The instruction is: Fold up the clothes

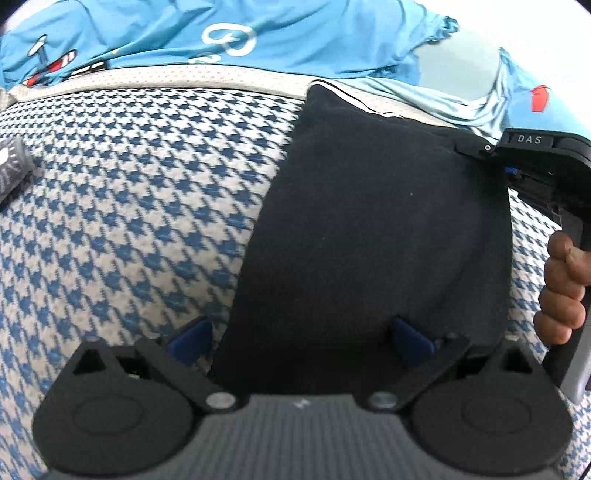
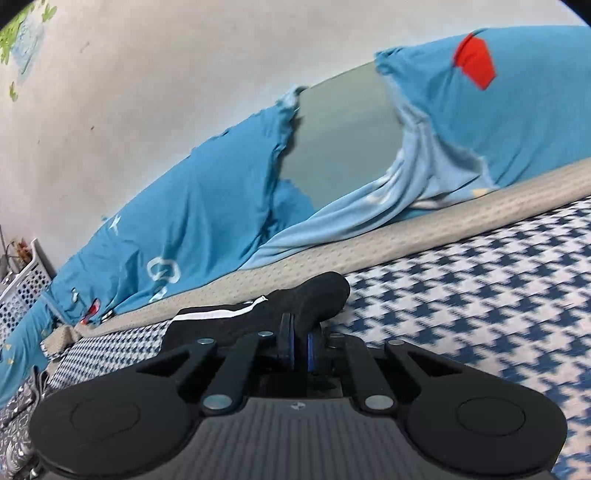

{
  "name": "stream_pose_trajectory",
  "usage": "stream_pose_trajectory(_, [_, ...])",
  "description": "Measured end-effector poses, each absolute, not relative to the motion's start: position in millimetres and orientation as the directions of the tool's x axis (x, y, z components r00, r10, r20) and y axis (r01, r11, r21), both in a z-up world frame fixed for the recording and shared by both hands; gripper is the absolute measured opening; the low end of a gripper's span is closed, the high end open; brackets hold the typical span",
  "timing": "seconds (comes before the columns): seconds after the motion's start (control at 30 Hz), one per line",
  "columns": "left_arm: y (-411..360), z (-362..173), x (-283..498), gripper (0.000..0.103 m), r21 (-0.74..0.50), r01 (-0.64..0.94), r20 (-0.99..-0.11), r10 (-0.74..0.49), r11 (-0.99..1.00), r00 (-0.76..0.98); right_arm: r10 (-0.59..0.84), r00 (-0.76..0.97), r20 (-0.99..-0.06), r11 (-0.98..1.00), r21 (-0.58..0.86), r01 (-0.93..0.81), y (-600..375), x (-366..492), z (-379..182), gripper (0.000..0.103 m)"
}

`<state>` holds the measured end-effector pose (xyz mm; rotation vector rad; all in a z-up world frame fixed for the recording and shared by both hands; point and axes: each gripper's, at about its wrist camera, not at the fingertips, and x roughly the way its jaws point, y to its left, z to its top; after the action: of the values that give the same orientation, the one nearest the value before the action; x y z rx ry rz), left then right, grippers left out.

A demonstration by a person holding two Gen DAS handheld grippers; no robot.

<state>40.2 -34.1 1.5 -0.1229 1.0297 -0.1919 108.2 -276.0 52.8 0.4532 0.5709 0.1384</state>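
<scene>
The black garment is plain dark cloth with thin white stripes along one edge, lying on the blue-and-white houndstooth bed cover just in front of the blue printed sheet; its far corner is bunched into a thick roll and lifted off the cover. The right tool is clenched on that rolled corner, the cloth pinched between its blue-lined pads. The left tool is released, its fingers spread to either side of the garment's near end, which lies between them unpinched.
</scene>
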Motion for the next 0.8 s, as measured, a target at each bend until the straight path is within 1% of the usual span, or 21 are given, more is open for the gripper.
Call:
stream_pose_trajectory(0.1, [-39, 4, 39, 0.103, -0.207, 0.133, -0.83, -0.246, 0.969, 0.5, 0.21, 0.846, -0.49, 0.897, 0.441, 0.033, -290, 103, 56, 0.007])
stream_pose_trajectory(0.33, [-51, 10, 33, 0.103, -0.222, 0.208, -0.806, -0.299, 0.953, 0.511, 0.06, 0.867, -0.494, 0.903, 0.396, 0.164, -335, 80, 67, 0.007])
stream_pose_trajectory(0.53, [-62, 12, 26, 0.103, -0.194, 0.262, -0.799, -0.308, 0.945, 0.517, -0.073, 0.856, -0.511, 0.885, 0.362, 0.292, -386, 54, 77, 0.007])
stream_pose_trajectory(0.8, [-73, 9, 19, 0.103, -0.187, 0.304, -0.798, -0.325, 0.934, 0.507, -0.233, 0.819, -0.525, 0.844, 0.31, 0.438, -438, 22, 86, 0.007])
